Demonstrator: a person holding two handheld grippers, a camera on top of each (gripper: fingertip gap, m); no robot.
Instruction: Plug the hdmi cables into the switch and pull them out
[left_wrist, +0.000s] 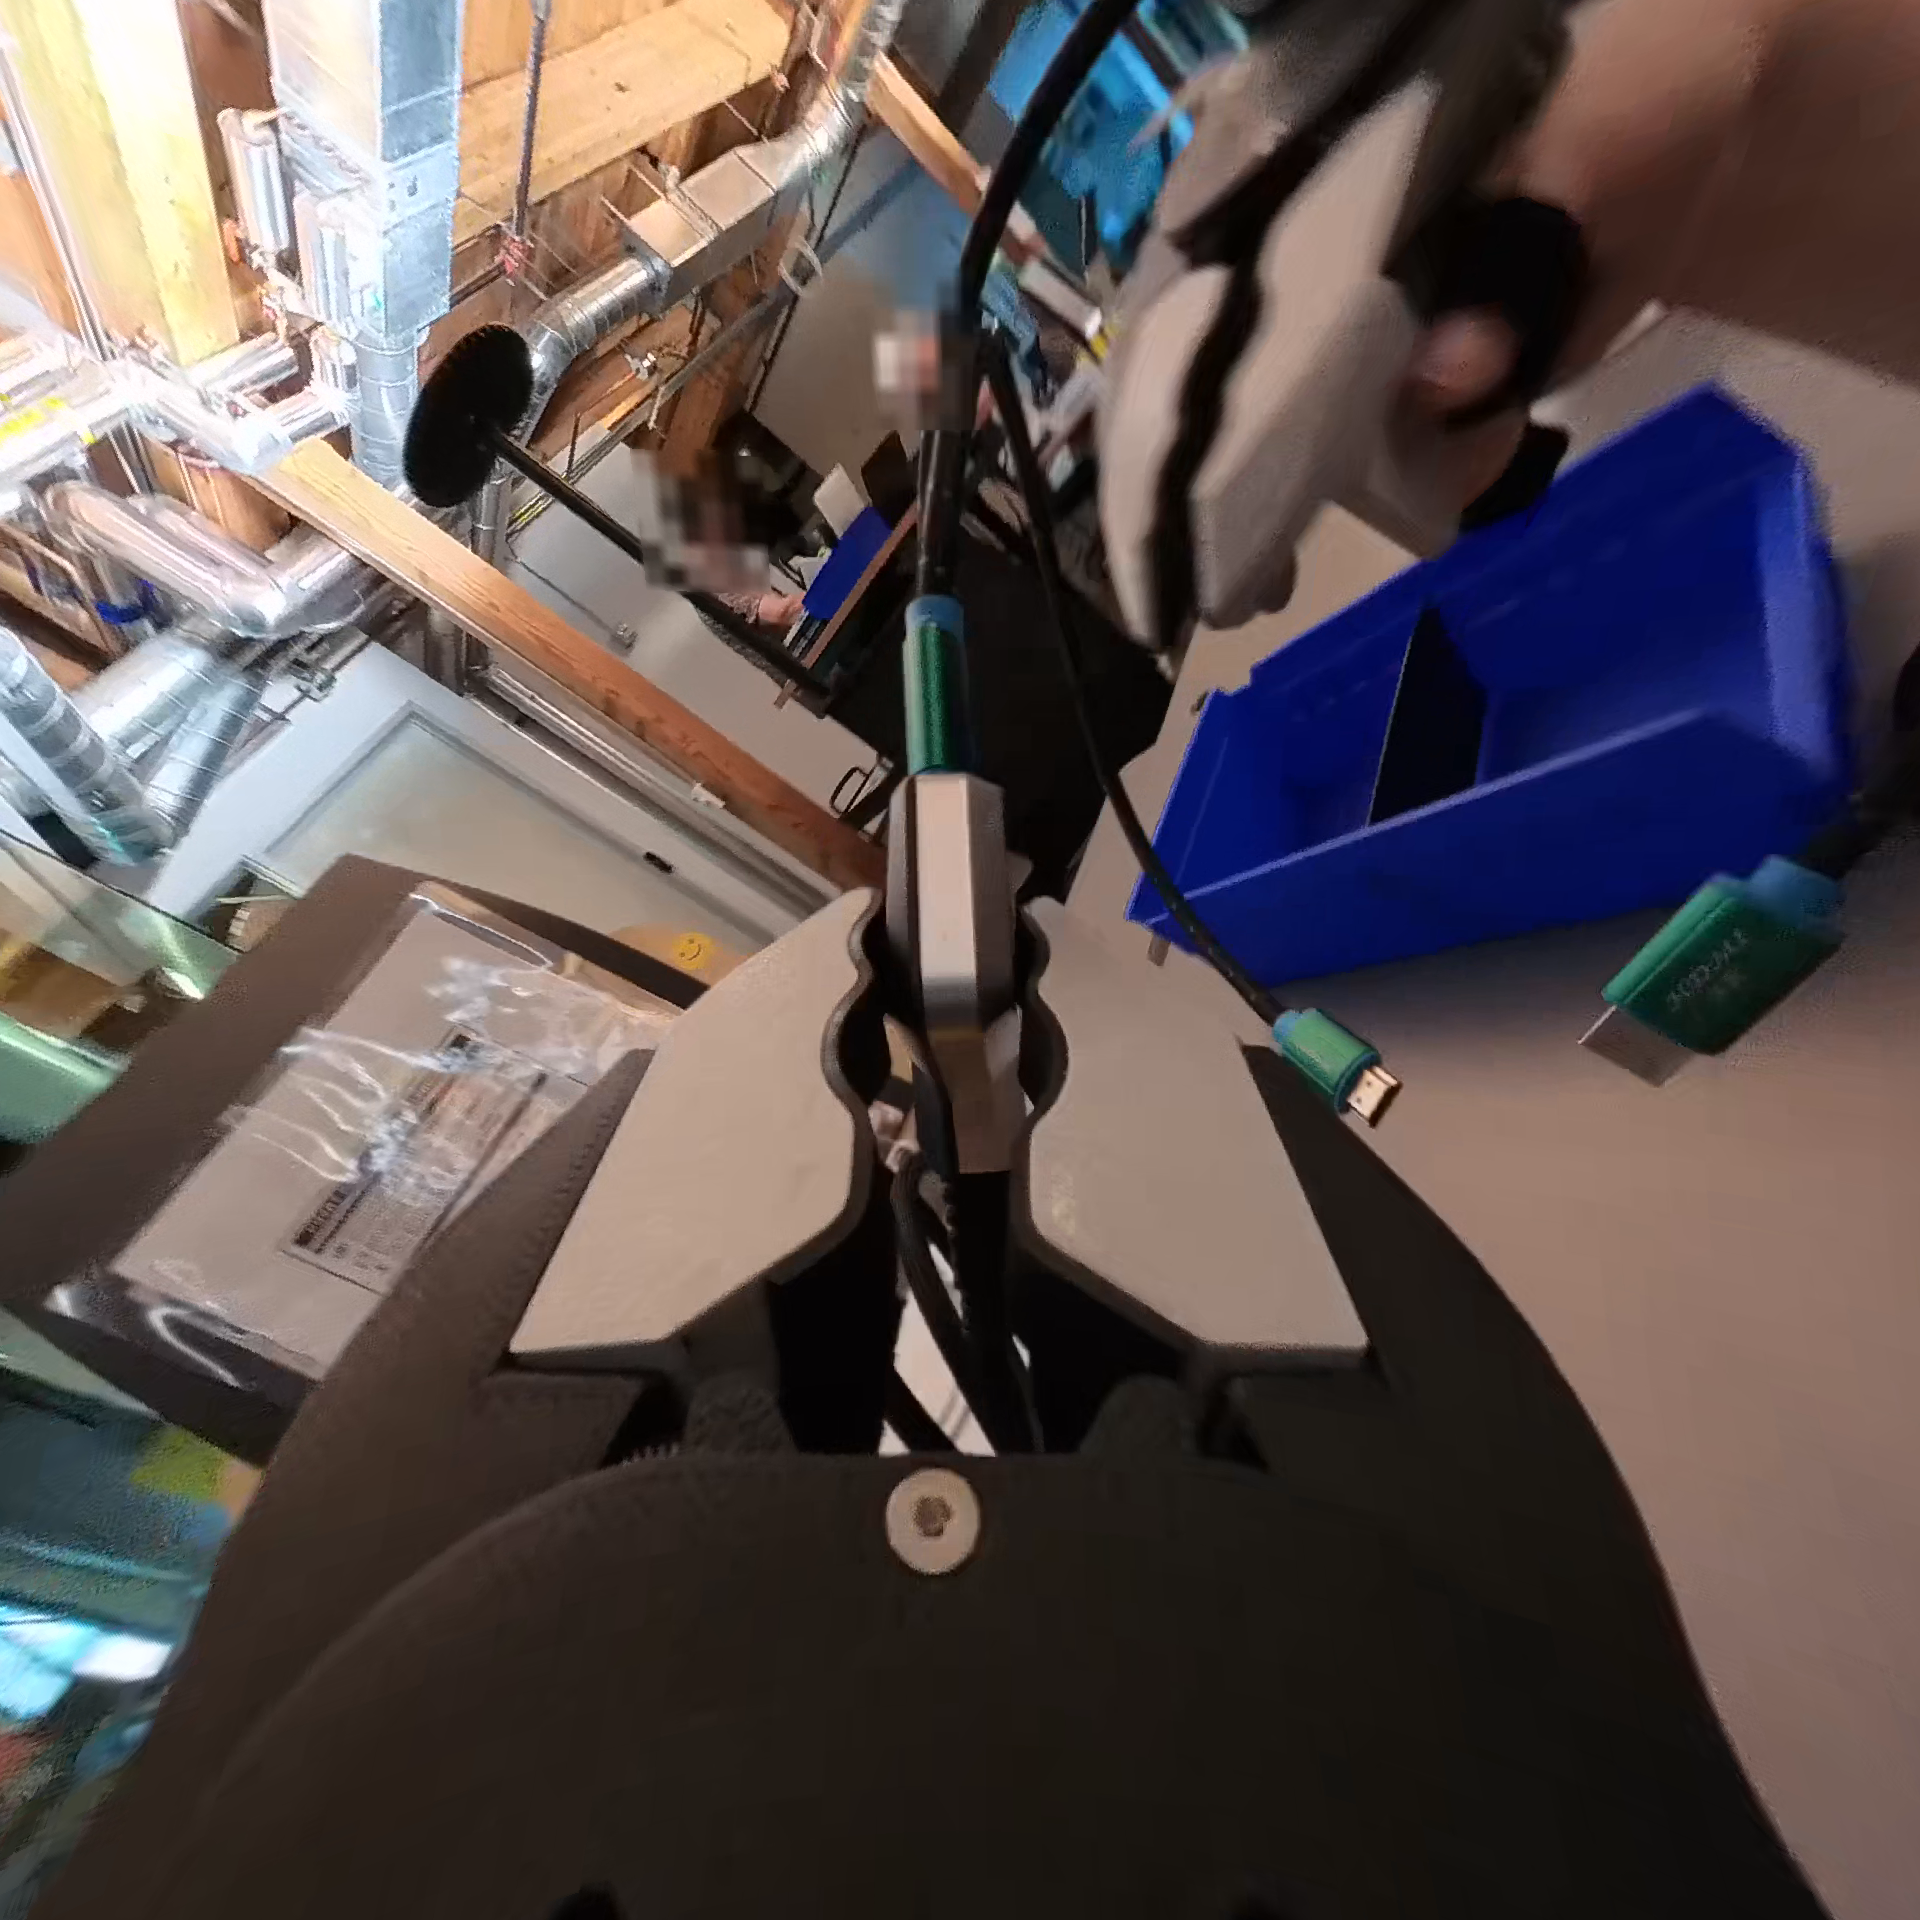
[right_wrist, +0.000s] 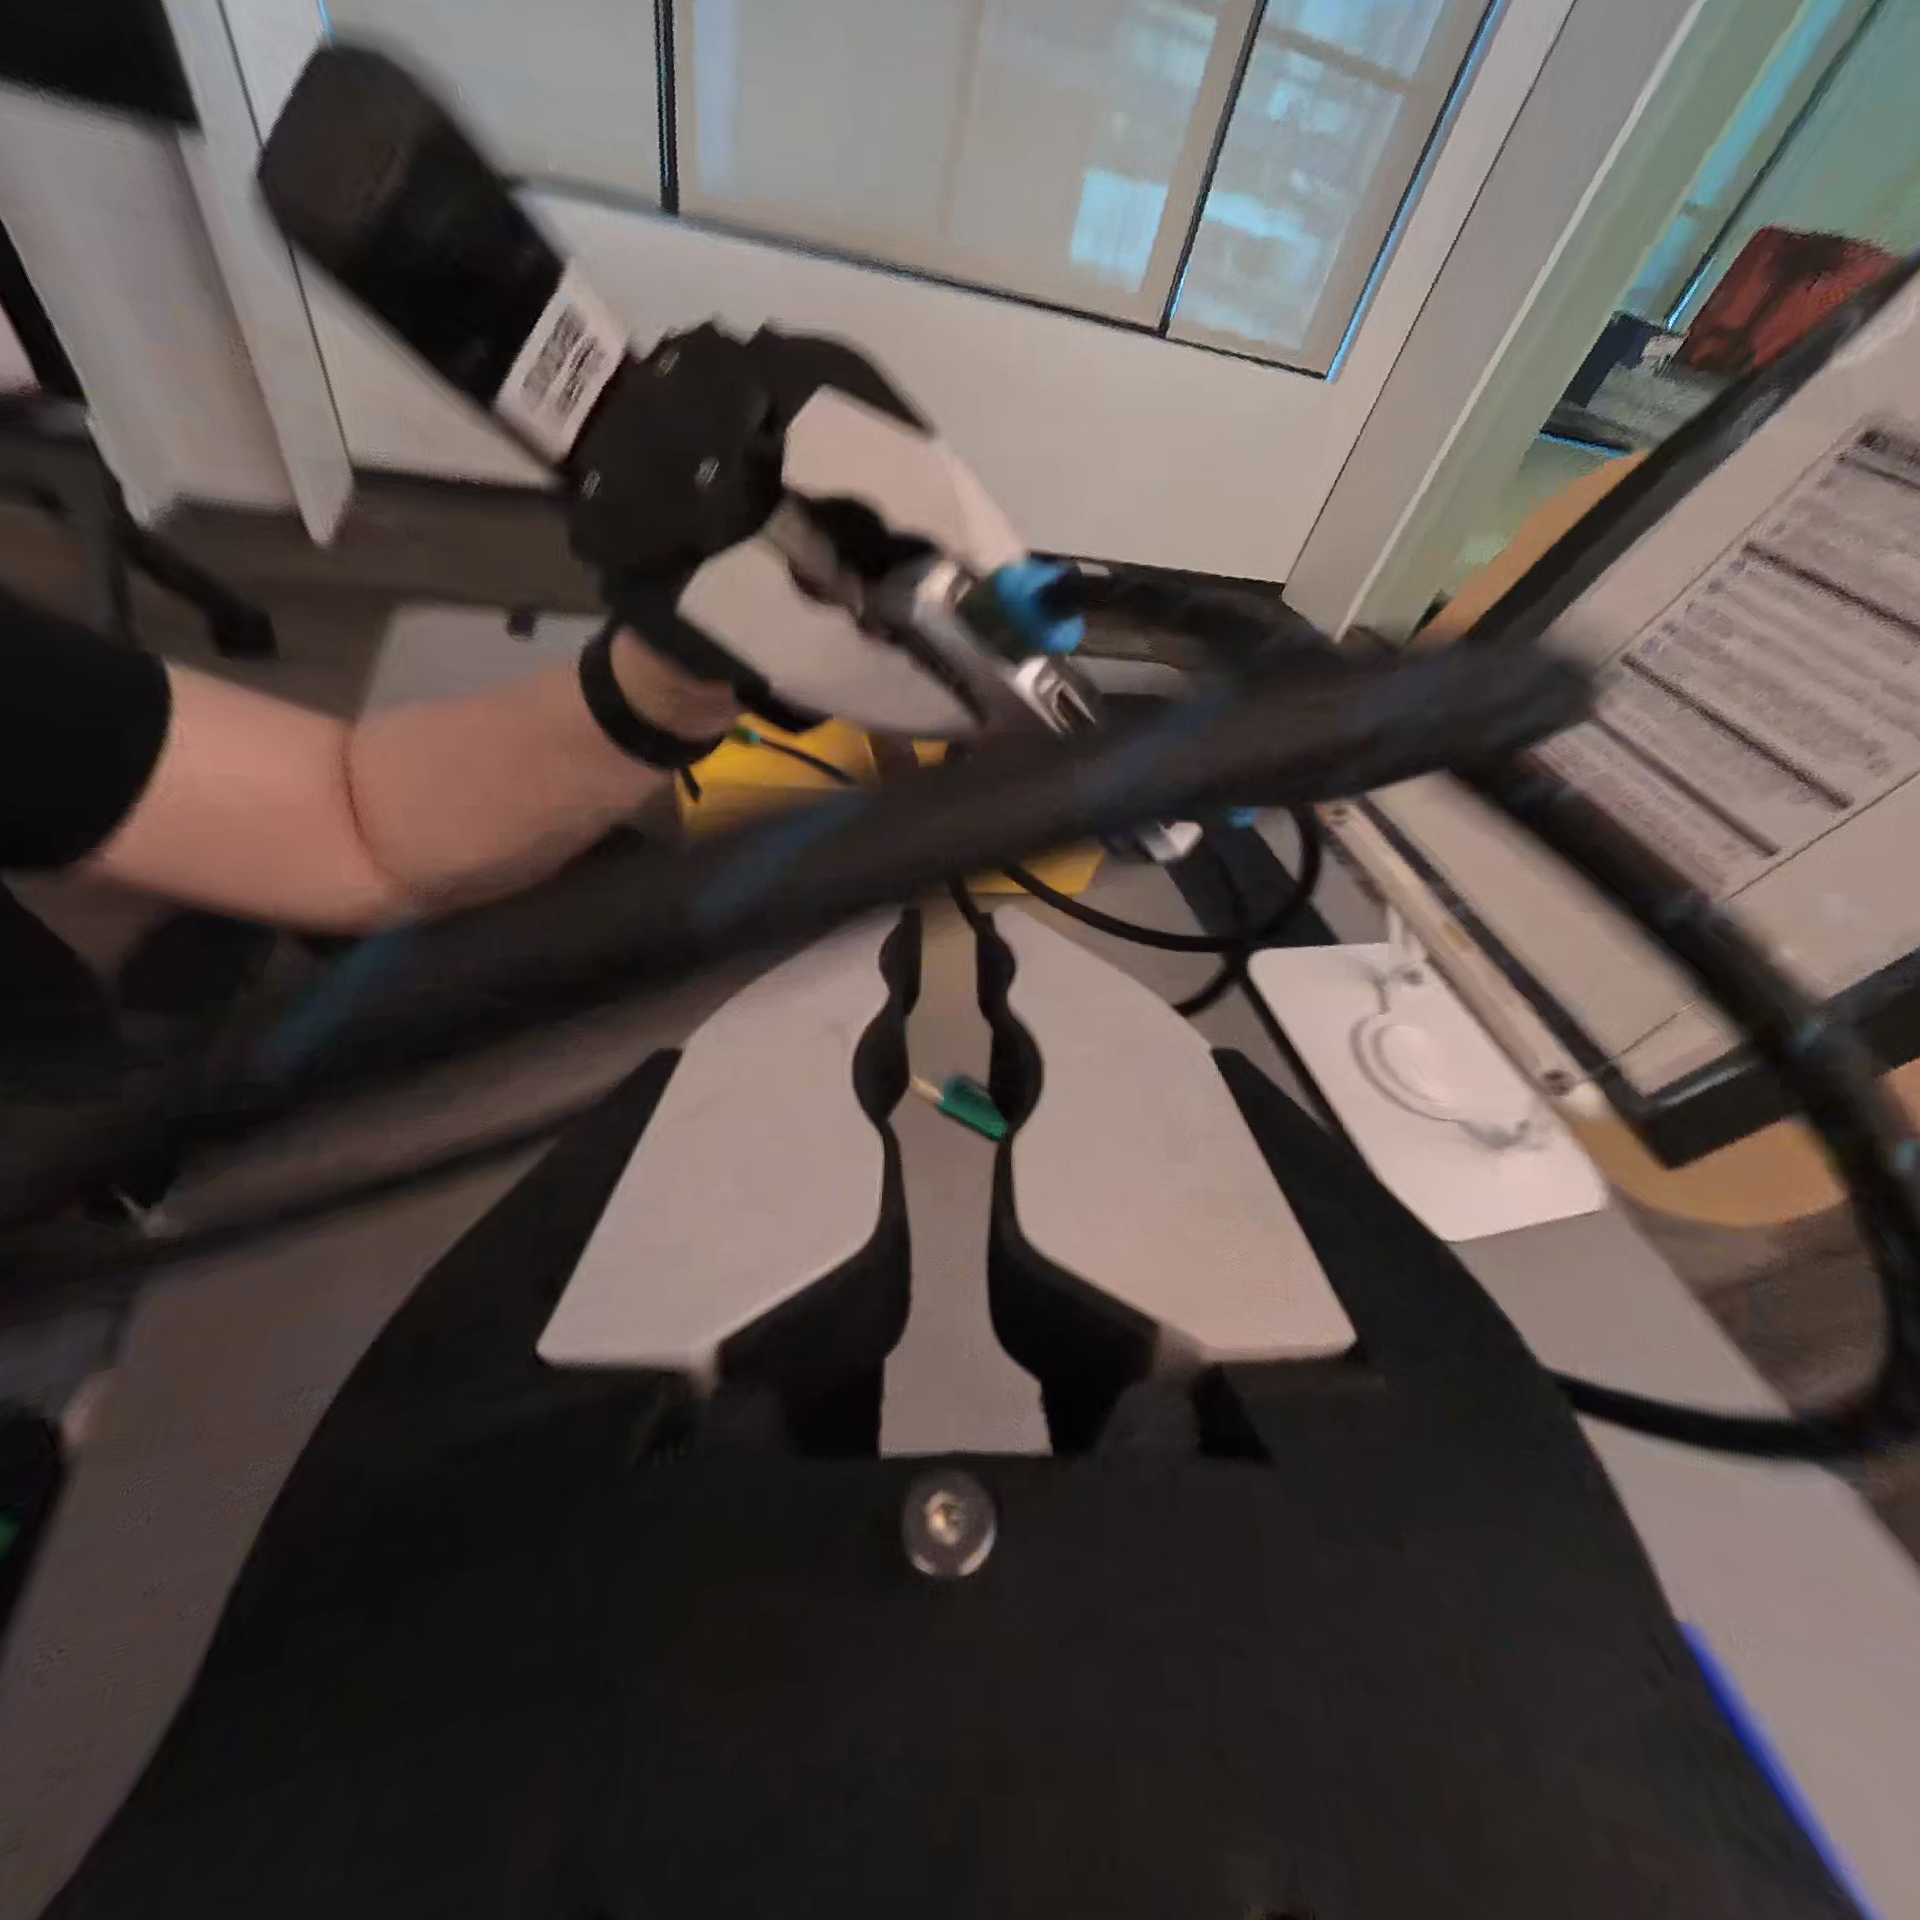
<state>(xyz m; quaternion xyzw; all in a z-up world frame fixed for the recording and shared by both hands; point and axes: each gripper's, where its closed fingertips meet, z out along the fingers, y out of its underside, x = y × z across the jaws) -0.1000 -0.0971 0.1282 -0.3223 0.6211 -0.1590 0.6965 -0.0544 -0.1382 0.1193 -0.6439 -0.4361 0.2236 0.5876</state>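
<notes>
My left gripper (left_wrist: 951, 935) is shut on a slim grey metal switch (left_wrist: 940, 883) and holds it in the air, tilted upward. A green HDMI plug (left_wrist: 940, 686) sits in the switch's far end, its black cable running up. My right gripper (left_wrist: 1195, 613) hovers blurred above and to the right. In its own view the right gripper (right_wrist: 948, 935) has a narrow gap with nothing in it. A blurred black cable (right_wrist: 935, 821) crosses in front. The left gripper (right_wrist: 997, 665) holds the switch (right_wrist: 1023, 675) there. A loose green-shelled HDMI plug (left_wrist: 1335, 1060) rests over the table.
A blue bin (left_wrist: 1558, 727) stands at the right on the grey table (left_wrist: 1558, 1351). A green adapter block (left_wrist: 1694, 966) lies beside it. A plastic-wrapped box (left_wrist: 364, 1091) is at the left. A white pad (right_wrist: 1434, 1091) and coiled black cables (right_wrist: 1195, 935) lie ahead.
</notes>
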